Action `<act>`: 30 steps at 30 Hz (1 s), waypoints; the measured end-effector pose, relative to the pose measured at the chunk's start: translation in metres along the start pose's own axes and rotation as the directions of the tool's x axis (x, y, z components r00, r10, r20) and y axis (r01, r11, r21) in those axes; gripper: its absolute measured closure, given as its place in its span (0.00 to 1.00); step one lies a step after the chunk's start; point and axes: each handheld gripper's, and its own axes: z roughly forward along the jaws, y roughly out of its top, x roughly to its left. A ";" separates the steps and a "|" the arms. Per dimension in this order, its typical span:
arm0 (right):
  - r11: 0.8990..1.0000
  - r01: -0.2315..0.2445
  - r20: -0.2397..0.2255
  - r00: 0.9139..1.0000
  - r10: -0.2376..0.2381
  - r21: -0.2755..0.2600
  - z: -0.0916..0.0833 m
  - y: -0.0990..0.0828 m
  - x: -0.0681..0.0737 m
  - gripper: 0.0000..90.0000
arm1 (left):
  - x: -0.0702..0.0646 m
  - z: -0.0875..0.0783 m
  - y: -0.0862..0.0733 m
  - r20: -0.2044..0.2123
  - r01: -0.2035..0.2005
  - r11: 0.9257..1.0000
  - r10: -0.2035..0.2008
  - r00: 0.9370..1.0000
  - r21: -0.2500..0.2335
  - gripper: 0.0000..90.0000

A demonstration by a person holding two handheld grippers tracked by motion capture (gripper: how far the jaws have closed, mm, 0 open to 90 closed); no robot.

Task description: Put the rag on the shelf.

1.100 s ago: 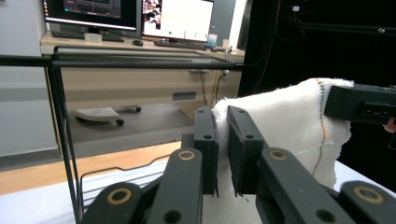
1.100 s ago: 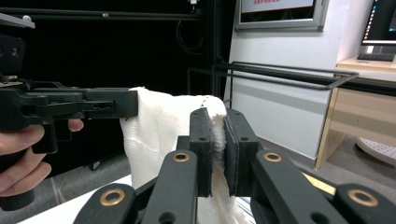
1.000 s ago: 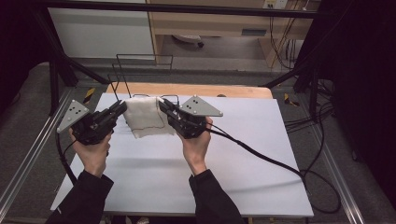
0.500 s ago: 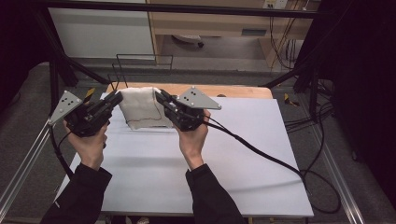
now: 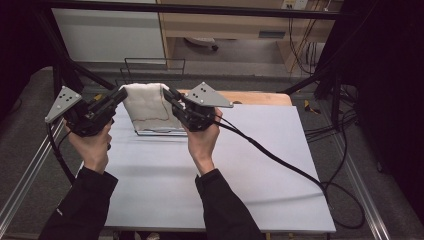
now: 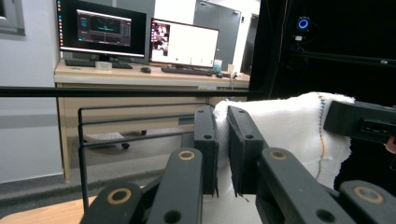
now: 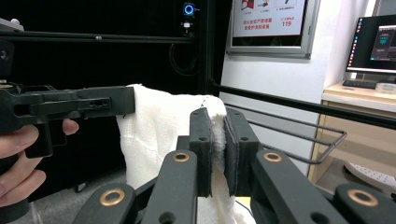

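Observation:
A white towel (image 5: pixel 146 108) with a thin coloured stitch line hangs in the air above the far part of the white table (image 5: pixel 215 185). My left gripper (image 5: pixel 121 93) is shut on its upper left corner, and my right gripper (image 5: pixel 166 93) is shut on its upper right corner. The cloth droops between them, its lower edge near the tabletop. In the left gripper view the towel (image 6: pixel 289 135) is pinched between my jaws at the left gripper (image 6: pixel 223 140). In the right gripper view the towel (image 7: pixel 161 135) is clamped in the right gripper (image 7: pixel 218 144), with the other gripper (image 7: pixel 70 109) holding the far corner.
A black wire rack (image 5: pixel 150 67) stands behind the table's far edge. A wooden board (image 5: pixel 260 97) lies along the back of the table. A black cable (image 5: pixel 280 160) trails from my right gripper across the table to the right. Desks with monitors (image 6: pixel 182 44) stand beyond.
Both grippers have risen and moved away from me, lifting the towel off the table so it now hangs between them.

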 end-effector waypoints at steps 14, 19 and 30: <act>1.000 0.018 0.018 1.000 -0.017 -0.019 0.013 0.017 -0.002 0.92 | 0.006 0.006 0.017 -0.007 -0.005 0.999 0.005 1.000 -0.032 0.92; 1.000 0.020 0.027 0.999 -0.019 -0.023 0.017 0.022 -0.004 0.92 | 0.008 0.009 0.023 -0.011 -0.011 0.999 0.010 1.000 -0.037 0.92; 0.998 0.033 0.034 0.999 -0.032 -0.044 0.026 0.034 -0.005 0.92 | 0.013 0.013 0.036 -0.021 -0.008 0.998 0.007 1.000 -0.063 0.92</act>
